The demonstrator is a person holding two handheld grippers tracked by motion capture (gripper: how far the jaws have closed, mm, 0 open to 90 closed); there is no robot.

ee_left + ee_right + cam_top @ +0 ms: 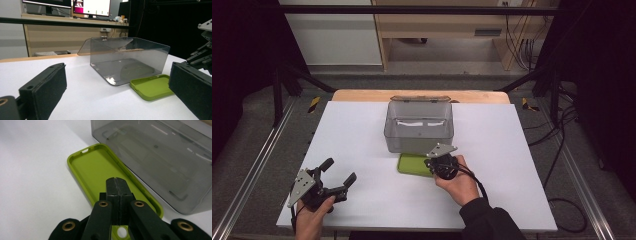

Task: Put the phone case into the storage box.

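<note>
Right gripper (117, 182) hovered over the green phone case (100, 170) with jaws pressed together, gripping nothing; the case lay just before the smoky box (419, 125). Opening the jaws and straddling one rim would likely serve best. Left gripper (337, 174) waited wide open, well left of the box. The case's near end was hidden behind the jaws.

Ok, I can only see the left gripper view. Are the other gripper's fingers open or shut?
Observer: Shut. In the right gripper view, the right gripper has its fingers pressed together over the inside of the lime green soft phone case.
Operator: Does the case have a hole?
Observer: Yes, there is an oval cut-out at its far end.
Operator: Where's my gripper?
Observer: In the high view, the left gripper is open near the front left corner of the white table top, well apart from the case.
</note>
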